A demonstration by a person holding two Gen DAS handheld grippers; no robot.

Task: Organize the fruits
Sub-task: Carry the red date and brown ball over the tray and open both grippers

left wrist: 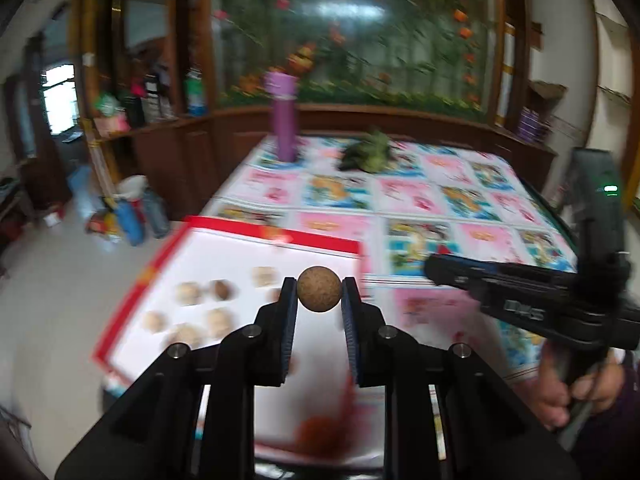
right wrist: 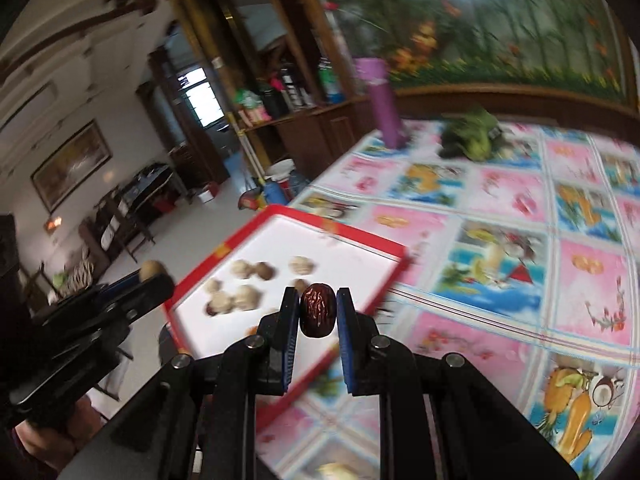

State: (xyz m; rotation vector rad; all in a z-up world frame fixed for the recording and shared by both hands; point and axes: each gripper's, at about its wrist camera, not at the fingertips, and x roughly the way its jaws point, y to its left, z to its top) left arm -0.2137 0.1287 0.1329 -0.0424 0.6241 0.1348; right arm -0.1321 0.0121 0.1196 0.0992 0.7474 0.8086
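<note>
**Both grippers carry fruit above the tray**

The left gripper [left wrist: 319, 290] is clamped on a round tan fruit [left wrist: 319, 289], perhaps a longan. The right gripper [right wrist: 318, 312] pinches a wrinkled red date [right wrist: 318, 310]. Beneath lies a red-rimmed tray [left wrist: 316, 240] holding blurred walnuts [left wrist: 188, 293]. Farther back stands a purple bottle [left wrist: 284, 116].

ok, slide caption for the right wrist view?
Right hand-held gripper holding a red date above the red-rimmed tray of walnuts.
</note>
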